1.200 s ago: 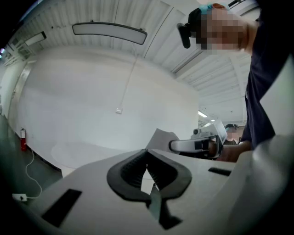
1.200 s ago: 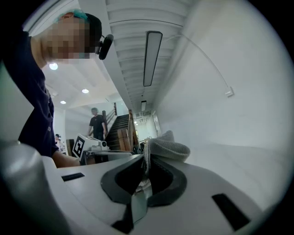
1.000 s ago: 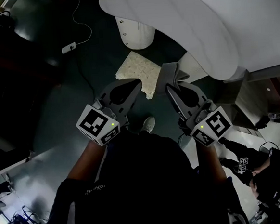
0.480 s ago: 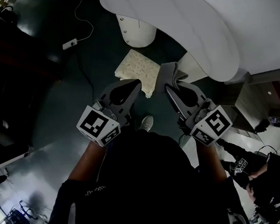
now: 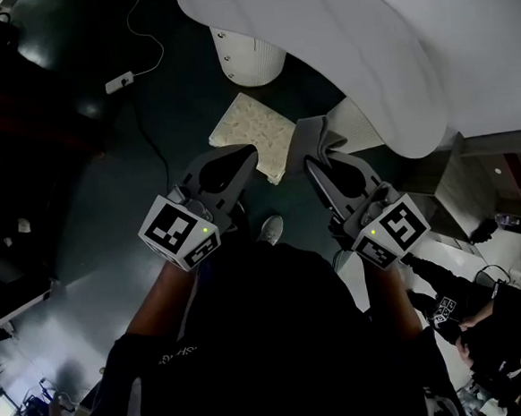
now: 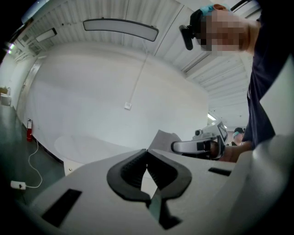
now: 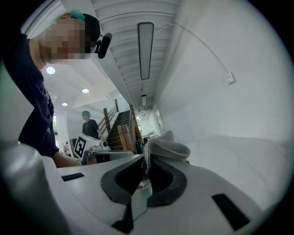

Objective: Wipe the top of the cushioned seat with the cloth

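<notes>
Two grippers, one in each hand. The left gripper (image 5: 249, 150) has its jaws pressed together at the tips with nothing between them; the right gripper (image 5: 311, 161) is pinching the one grey cloth (image 5: 316, 138), which bunches up above its jaws.

Each gripper carries one cube; the left cube (image 5: 180, 232) and the right cube (image 5: 390, 232) both show black-and-white square markers, not letters, and each has one small green light. There is a line of print on the person's dark shirt, too small to read.

The one seat (image 5: 256, 133), a cream speckled square, stands on the dark floor (image 5: 106, 188) just beyond the gripper tips and beside the ribbed pedestal (image 5: 248, 55) of the white table (image 5: 383, 49). From above, the cloth hangs at the seat's right edge; whether it touches, I cannot tell.

One power strip (image 5: 118, 81) lies on the floor on a white cable (image 5: 143, 28), well apart from the seat; one pale shoe (image 5: 271, 230) shows between the grippers.

In the right gripper view, a second person (image 7: 89, 125) stands by a wooden staircase.
</notes>
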A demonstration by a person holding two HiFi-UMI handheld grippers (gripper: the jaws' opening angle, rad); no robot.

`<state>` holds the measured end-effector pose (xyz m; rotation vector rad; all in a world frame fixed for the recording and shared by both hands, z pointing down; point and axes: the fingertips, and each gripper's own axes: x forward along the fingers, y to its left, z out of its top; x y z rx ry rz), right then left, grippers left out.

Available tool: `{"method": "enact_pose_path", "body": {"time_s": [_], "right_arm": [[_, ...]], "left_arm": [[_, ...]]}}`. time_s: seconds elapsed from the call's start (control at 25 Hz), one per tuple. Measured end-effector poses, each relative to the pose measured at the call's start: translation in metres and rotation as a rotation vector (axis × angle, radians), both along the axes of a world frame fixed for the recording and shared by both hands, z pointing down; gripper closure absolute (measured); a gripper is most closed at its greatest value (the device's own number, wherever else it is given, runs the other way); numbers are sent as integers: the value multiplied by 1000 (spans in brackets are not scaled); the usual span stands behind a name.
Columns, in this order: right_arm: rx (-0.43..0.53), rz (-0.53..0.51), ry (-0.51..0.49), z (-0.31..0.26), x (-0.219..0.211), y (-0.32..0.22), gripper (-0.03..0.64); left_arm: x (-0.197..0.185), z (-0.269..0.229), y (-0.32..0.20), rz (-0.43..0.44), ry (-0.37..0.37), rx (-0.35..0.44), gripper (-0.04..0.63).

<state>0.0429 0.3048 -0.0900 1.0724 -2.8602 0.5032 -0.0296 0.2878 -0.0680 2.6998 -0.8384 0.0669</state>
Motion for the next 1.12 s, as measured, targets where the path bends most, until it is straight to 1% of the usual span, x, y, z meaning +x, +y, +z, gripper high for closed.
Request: {"method": "enact_pose_path", "body": {"time_s": [0.24, 0.44, 0.56, 0.68, 0.76, 0.96, 1.12], "right_arm": [[-43, 19, -1, 13, -26, -55, 584], [-69, 39, 0, 16, -43, -90, 584], [-84, 51, 12, 26, -59, -130, 584], [-119, 69, 28, 41, -76, -164, 583], [-138, 76, 35, 48, -82, -174, 583], [-164, 81, 53, 63, -82, -182, 583], [-201, 79, 69, 96, -104, -220, 583]], "left_arm": [[-27, 16, -56, 16, 6, -30, 588], [-41, 16, -95, 46, 0, -30, 588], [-54, 24, -136, 65, -10, -33, 588], [-69, 37, -171, 85, -19, -45, 588], [-74, 44, -182, 93, -19, -51, 588], [-76, 63, -188, 108, -42, -88, 588], [-96, 95, -223, 127, -64, -119, 588]]}}
